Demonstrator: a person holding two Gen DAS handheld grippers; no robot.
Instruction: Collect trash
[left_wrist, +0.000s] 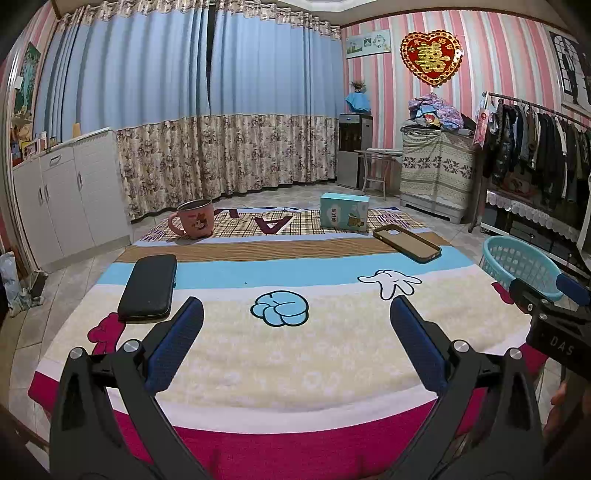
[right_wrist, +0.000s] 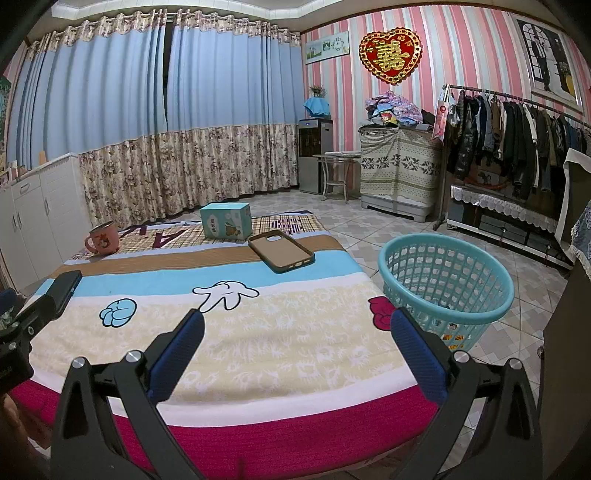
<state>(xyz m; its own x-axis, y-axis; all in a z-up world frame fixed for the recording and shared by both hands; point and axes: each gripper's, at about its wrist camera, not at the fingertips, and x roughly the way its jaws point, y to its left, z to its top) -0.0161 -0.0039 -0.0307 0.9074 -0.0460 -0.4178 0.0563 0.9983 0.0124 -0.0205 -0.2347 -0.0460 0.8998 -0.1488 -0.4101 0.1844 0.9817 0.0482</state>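
A low surface under a cartoon blanket (left_wrist: 314, 362) carries a pink mug (left_wrist: 194, 218), a teal carton (left_wrist: 343, 211), a brown phone case (left_wrist: 406, 242) and a black zip case (left_wrist: 147, 288). My left gripper (left_wrist: 295, 301) hangs open over the blanket's near edge, holding nothing. At the same near edge my right gripper (right_wrist: 297, 314) is also open and empty, with its right finger in front of a teal plastic basket (right_wrist: 476, 314) on the floor. Something small and colourful shows through the basket's lower wall. The carton (right_wrist: 225, 221) and phone case (right_wrist: 280, 251) lie further back.
White cabinets (left_wrist: 62, 199) line the left wall, and curtains hang behind. A water dispenser (left_wrist: 352, 147), a covered chest (left_wrist: 436, 170) and a clothes rack (right_wrist: 517, 140) stand at the right. The floor around the basket is tiled.
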